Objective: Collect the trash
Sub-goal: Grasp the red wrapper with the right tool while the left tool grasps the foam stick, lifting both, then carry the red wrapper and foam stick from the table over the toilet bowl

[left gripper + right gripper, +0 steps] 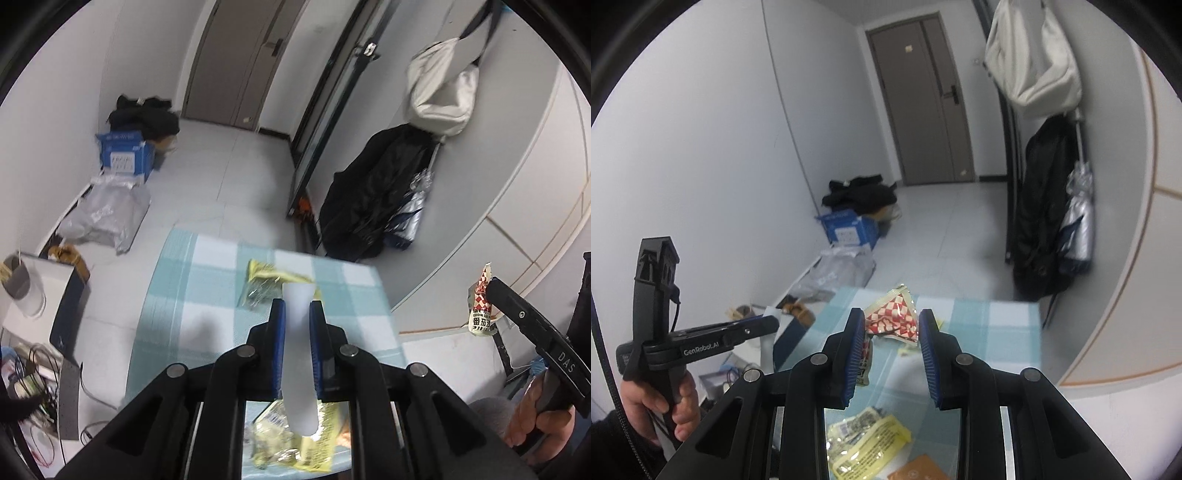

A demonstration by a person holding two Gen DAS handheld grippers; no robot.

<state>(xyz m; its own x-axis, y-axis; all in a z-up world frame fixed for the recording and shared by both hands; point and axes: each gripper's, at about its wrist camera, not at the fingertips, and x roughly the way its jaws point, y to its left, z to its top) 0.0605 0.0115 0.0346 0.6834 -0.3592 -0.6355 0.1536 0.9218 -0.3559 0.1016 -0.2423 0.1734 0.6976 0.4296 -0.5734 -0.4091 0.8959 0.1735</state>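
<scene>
You've got a white tube (298,332) pinched in your left gripper (297,308), frame center, and a red checkered wrapper (894,319) clamped in your right gripper (892,325), both held clear above the bench (177,295), probably for binning. Yellow wrappers (868,443) wait on it, lower center.

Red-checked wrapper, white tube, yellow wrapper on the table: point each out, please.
red-checked wrapper (894,318), right wrist view, middle of its checked face between the fingers.
white tube (297,325), left wrist view, its middle between the blue pads.
yellow wrapper (260,282), left wrist view, its crumpled centre on the checked cloth.
</scene>
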